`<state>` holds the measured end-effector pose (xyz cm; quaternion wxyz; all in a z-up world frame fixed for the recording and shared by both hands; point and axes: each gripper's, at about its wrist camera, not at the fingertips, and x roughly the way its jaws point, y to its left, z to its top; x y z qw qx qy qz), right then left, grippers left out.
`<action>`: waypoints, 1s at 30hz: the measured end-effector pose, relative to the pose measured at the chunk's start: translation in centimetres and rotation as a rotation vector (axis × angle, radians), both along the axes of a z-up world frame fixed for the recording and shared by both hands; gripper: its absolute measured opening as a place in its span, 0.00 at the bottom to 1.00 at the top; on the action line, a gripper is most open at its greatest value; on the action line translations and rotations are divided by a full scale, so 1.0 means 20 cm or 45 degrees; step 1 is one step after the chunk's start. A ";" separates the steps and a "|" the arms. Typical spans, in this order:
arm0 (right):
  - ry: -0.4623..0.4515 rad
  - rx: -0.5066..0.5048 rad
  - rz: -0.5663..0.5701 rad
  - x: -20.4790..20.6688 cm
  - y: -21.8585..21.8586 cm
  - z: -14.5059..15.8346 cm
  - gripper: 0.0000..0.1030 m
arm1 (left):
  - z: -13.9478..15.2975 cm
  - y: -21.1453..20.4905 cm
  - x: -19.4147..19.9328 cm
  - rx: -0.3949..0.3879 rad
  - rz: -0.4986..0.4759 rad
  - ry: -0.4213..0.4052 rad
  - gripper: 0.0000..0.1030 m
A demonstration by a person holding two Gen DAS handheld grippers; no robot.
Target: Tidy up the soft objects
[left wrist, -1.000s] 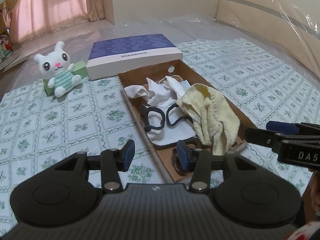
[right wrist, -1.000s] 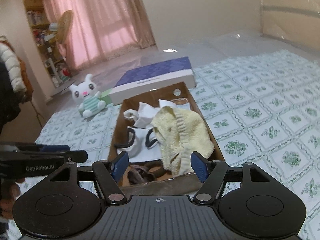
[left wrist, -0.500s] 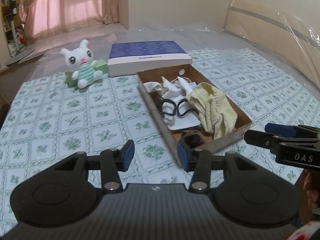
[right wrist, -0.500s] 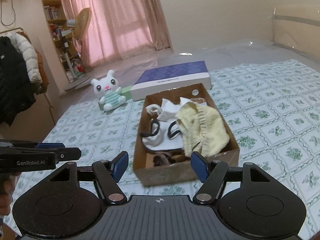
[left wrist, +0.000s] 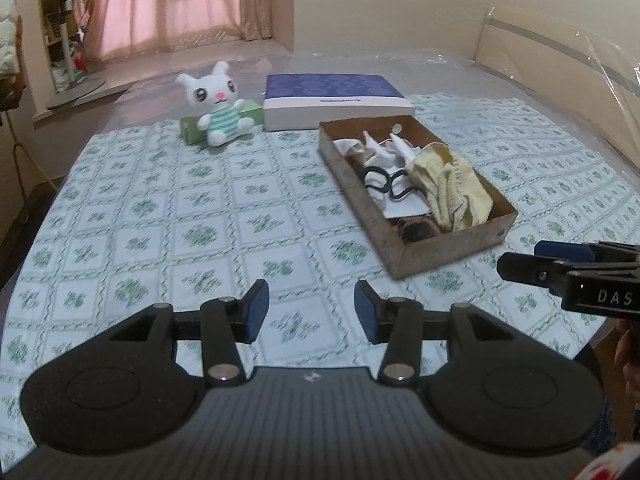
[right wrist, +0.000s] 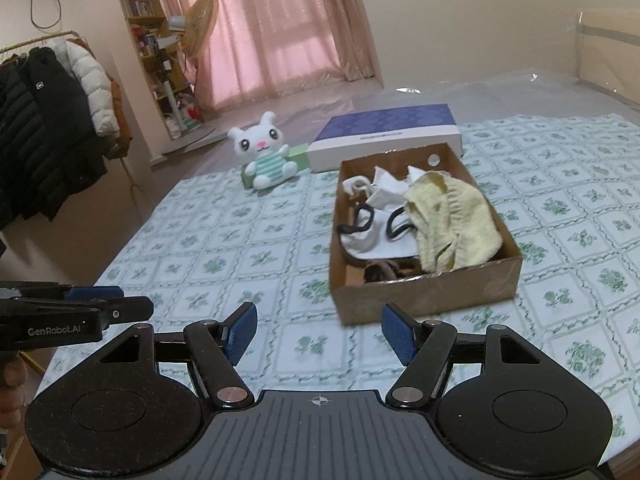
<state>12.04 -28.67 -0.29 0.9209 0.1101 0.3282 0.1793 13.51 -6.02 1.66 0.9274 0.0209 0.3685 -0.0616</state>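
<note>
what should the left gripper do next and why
Probably move the left gripper forward toward the plush bunny. Both the left and the right gripper are open and empty, and the bunny is the one soft thing sitting outside the cardboard box, which already holds the yellow towel and white cloths. The bunny sits nearer the left side.

Patterned bed (left wrist: 160,216) carries cardboard box (left wrist: 448,256), purple box (left wrist: 336,100), plush bunny (left wrist: 218,108)

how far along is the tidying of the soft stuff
Mostly done: the yellow towel, white cloths and a dark item lie in the cardboard box. Nothing is in hand; the left gripper and right gripper are open and empty. Left: the plush bunny sits outside the box.
</note>
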 end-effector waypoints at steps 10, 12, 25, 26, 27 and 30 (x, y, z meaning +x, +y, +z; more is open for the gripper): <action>0.046 -0.008 0.049 -0.09 0.10 -0.05 0.67 | -0.03 0.10 -0.16 -0.008 0.067 0.014 0.43; 0.052 -0.015 0.067 -0.11 0.12 -0.06 0.67 | -0.03 0.11 -0.20 -0.012 0.071 0.014 0.43; 0.083 -0.030 0.163 -0.19 0.25 -0.12 0.67 | -0.10 0.17 -0.36 -0.033 0.119 0.039 0.43; 0.086 -0.029 0.172 -0.20 0.26 -0.12 0.67 | -0.11 0.17 -0.37 -0.034 0.122 0.042 0.43; 0.086 -0.028 0.182 -0.20 0.26 -0.13 0.67 | -0.11 0.17 -0.38 -0.036 0.124 0.045 0.44; 0.091 -0.030 0.194 -0.21 0.28 -0.14 0.67 | -0.12 0.17 -0.39 -0.035 0.126 0.050 0.44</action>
